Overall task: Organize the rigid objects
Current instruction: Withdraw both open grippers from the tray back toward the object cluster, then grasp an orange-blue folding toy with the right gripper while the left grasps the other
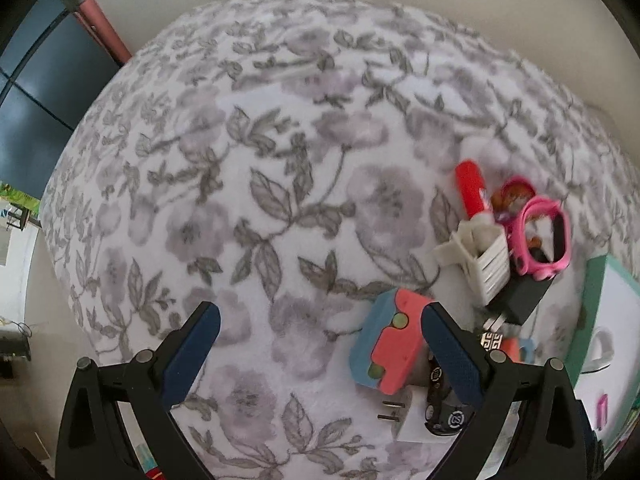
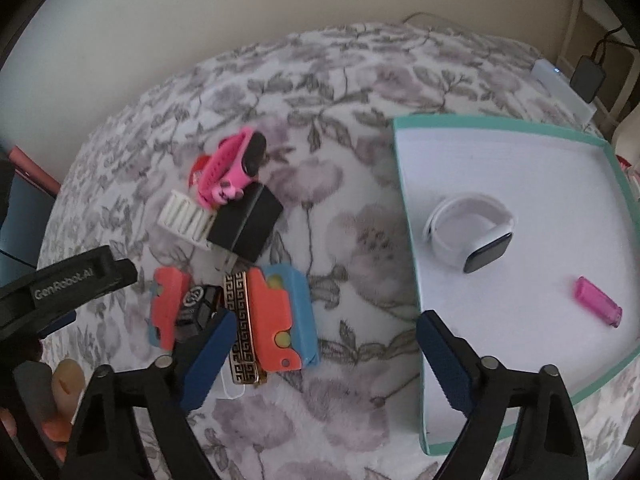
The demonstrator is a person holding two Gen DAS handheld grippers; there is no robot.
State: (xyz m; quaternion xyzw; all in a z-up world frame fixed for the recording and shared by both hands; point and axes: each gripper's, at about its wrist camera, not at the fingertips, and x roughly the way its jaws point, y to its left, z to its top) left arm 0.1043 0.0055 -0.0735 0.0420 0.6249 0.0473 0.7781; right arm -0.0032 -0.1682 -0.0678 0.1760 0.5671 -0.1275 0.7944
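Both grippers are held wide open over the floral bedspread (image 2: 352, 184), nothing gripped: left gripper (image 1: 320, 356) beside the pile, right gripper (image 2: 326, 360) straddling a coral-blue block (image 2: 286, 320). A white watch (image 2: 468, 236) and pink stick (image 2: 598, 307) lie in the teal-rimmed tray (image 2: 416, 240) (right edge of the bedspread).

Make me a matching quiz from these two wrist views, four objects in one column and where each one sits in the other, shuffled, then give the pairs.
Things:
1. white smartwatch
2. pink smartwatch
3. gold-patterned bangle
4. black charger block

Places:
A. on top of the pile, resting on the black block
B. inside the teal-rimmed tray
C. against the white ribbed piece
D. on the bedspread between the right gripper fingers, beside the coral and blue toy

Pairs: 1-B, 2-A, 3-D, 4-C
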